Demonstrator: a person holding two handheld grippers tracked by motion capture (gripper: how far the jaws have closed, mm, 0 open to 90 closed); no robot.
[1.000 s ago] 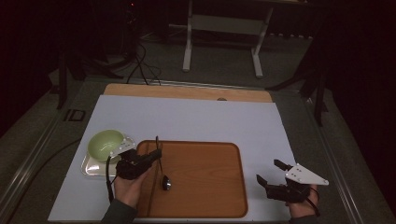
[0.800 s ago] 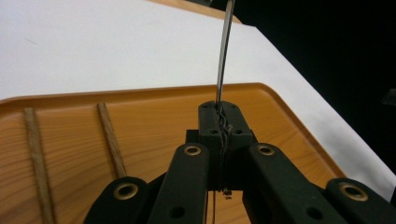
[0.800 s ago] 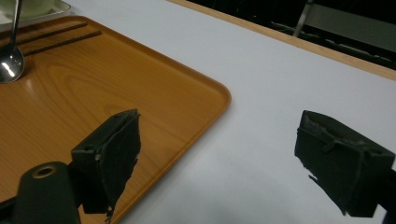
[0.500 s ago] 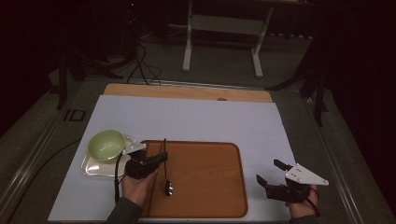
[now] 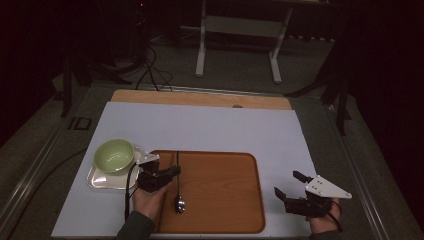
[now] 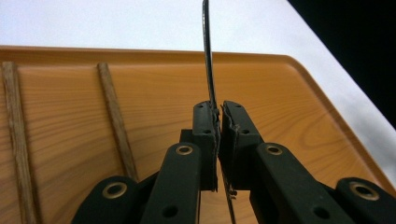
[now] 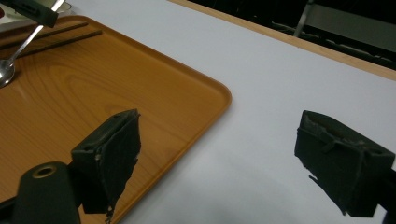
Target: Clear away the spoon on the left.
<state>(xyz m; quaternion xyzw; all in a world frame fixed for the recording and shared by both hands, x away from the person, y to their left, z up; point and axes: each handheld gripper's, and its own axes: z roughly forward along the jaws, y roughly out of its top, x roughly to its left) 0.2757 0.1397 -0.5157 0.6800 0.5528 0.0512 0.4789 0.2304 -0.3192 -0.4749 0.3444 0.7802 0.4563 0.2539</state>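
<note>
Left gripper, seen from the high view, clamps the thin handle of a slim metal spoon whose bowl rests near the front edge of the rounded wooden tray; its jaws have just been easing apart. A pale green bowl, apparently empty, sits on a small metal dish beside the tray's left edge. Right gripper hovers unclenched off the tray's right edge.

Left gripper view: pads pinch the handle; two dark wooden chopsticks lie in the tray.

Right gripper view: jaws wide apart, nothing between them, at the tray's rounded corner.
</note>
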